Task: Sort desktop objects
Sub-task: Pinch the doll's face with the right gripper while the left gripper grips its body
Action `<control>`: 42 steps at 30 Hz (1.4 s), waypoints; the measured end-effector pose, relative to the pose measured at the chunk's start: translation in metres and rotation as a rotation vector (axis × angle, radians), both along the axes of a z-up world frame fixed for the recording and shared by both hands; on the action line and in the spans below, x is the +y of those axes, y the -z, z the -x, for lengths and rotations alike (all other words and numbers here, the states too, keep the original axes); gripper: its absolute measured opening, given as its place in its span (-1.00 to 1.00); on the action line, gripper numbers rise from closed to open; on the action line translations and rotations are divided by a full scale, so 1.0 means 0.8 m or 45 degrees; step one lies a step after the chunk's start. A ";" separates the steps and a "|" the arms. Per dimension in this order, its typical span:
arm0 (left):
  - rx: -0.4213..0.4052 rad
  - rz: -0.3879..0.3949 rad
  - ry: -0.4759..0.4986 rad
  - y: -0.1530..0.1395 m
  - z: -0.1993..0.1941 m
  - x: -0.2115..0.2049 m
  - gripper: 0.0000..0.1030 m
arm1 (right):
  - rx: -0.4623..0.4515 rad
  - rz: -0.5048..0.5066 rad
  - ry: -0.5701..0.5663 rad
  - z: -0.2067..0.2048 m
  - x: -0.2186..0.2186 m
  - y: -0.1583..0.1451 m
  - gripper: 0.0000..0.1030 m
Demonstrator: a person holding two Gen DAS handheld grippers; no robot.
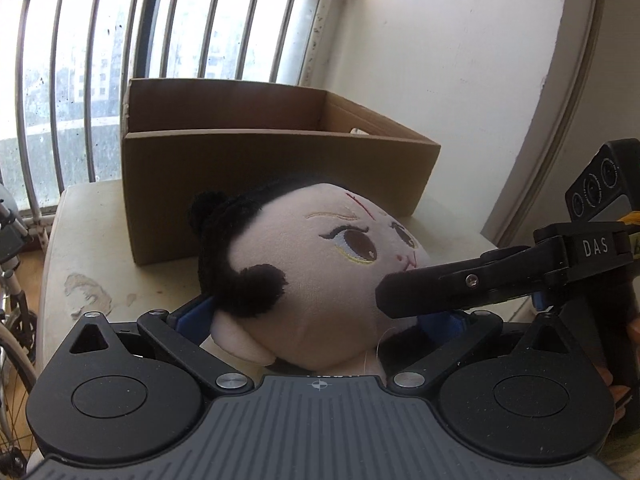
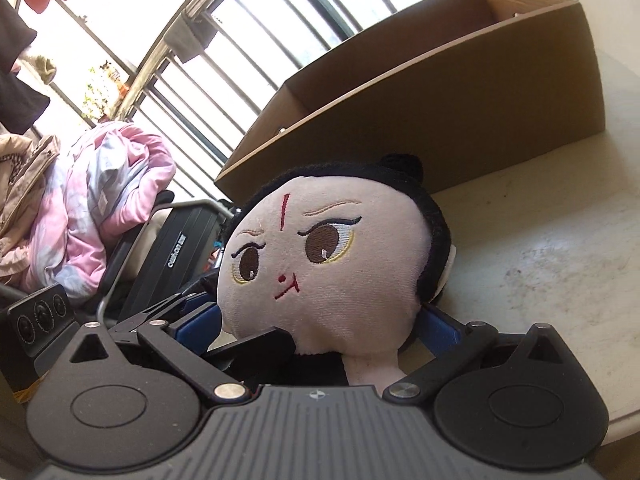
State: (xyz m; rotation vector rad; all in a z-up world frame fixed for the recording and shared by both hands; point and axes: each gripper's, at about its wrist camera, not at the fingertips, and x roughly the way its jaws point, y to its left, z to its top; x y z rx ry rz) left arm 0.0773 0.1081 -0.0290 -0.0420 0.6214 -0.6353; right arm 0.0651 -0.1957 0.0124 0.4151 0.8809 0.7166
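Observation:
A plush doll with a pale face and black hair fills the space between my left gripper's blue fingers, very close to the camera. Both fingers press its sides, and their tips are hidden behind the head. My right gripper comes in from the right, one black finger lying against the doll's chin. In the right wrist view the doll faces the camera, its neck between my right gripper's blue fingers. The left gripper's black finger touches under its chin.
An open cardboard box stands just behind the doll on the worn white table, also seen in the right wrist view as the box on the table. Window bars run behind it. Bedding and a black case lie off the table's left.

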 end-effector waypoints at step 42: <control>0.380 0.265 -0.059 0.030 -0.021 0.035 1.00 | 0.162 -0.222 0.074 -0.071 -0.023 0.035 1.00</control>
